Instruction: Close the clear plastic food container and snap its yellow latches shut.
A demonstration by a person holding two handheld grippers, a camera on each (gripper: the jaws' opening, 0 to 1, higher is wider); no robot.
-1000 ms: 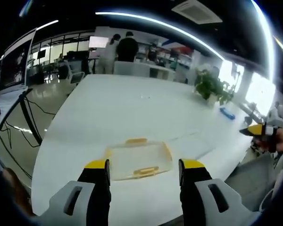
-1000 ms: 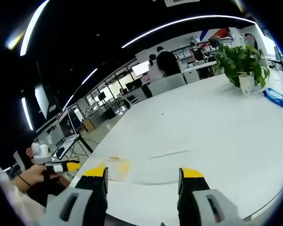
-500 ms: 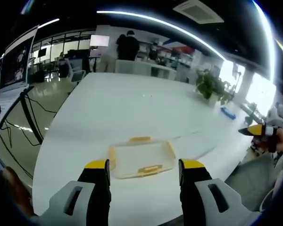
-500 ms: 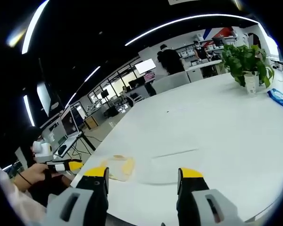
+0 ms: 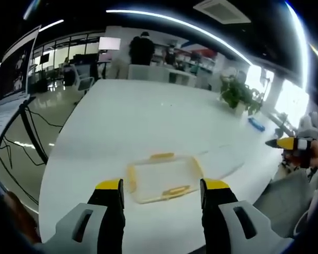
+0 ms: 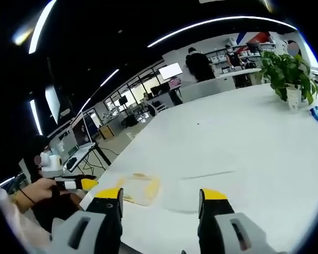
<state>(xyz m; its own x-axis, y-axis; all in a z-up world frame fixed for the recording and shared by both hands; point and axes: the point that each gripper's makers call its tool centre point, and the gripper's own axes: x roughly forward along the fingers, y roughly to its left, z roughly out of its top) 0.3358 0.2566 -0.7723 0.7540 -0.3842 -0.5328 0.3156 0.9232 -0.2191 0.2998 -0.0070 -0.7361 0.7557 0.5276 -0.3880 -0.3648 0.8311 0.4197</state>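
Left tool [image 5: 160, 186] — jaws apart, empty — hangs just short of the clear rectangular plastic food container with yellow latches [image 5: 164, 178], lying flat on the white worktop [image 5: 148, 121], long axis crosswise. Right tool [image 6: 159, 194], also apart, sits farther off; from there the container lies ahead-left.

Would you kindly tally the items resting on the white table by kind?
Clear plastic food container with yellow latches: 1
Potted plant: 1
Blue packet: 1
Total: 3
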